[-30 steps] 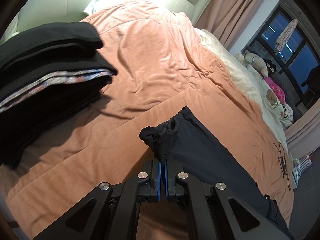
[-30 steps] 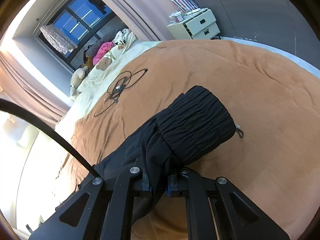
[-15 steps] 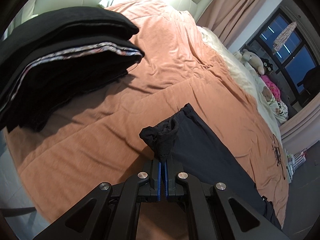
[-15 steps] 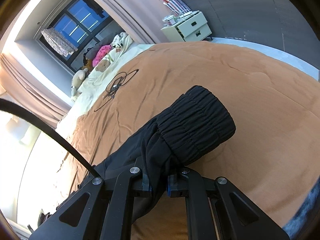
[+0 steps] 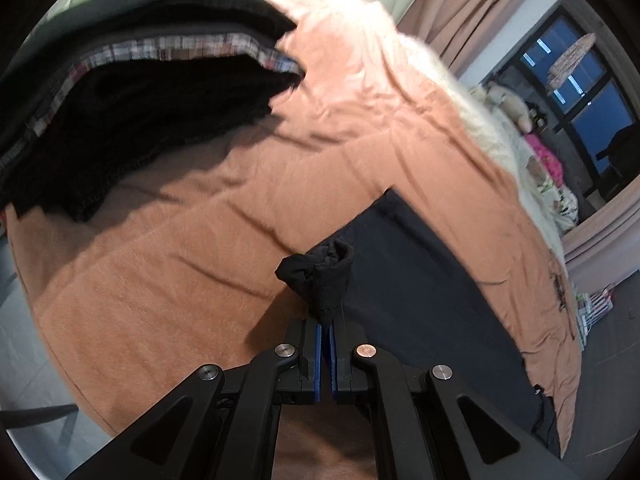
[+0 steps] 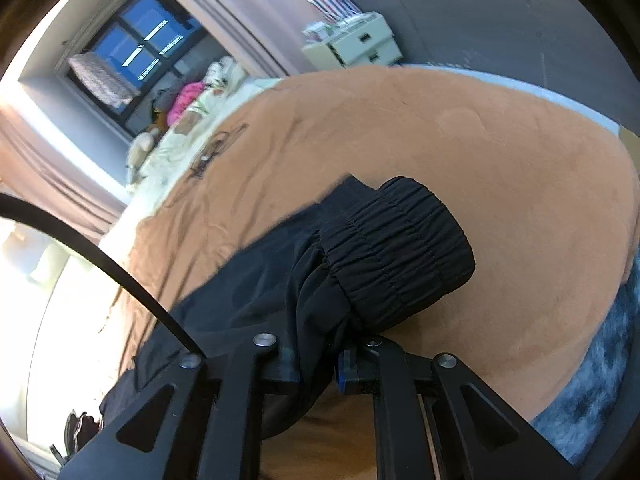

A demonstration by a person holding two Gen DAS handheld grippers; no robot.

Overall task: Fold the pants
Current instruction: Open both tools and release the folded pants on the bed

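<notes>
Black pants (image 5: pixel 420 300) lie stretched over the orange blanket (image 5: pixel 180 260) of a bed. My left gripper (image 5: pixel 325 322) is shut on a bunched leg end (image 5: pixel 324 276), which sticks up past the blue pads. In the right wrist view the gathered elastic waistband (image 6: pixel 396 256) bulges above my right gripper (image 6: pixel 319 354). Its jaws are opening, with the pants fabric (image 6: pixel 248 288) still filling the gap between them and touching both pads. The fingertips themselves are hidden by cloth.
A stack of folded dark clothes (image 5: pixel 140 100) with a plaid layer sits at the bed's upper left. Soft toys (image 5: pixel 512 104) lie by the window. A cable (image 6: pixel 212 148) rests on the blanket, a white drawer unit (image 6: pixel 356 44) stands beyond, and a grey rug (image 6: pixel 600 380) shows below the bed edge.
Both grippers have slid across the bed with the pants. The clothes stack looms larger in the left view, the bed edge and rug have entered the right view, and the right jaws stand slightly wider.
</notes>
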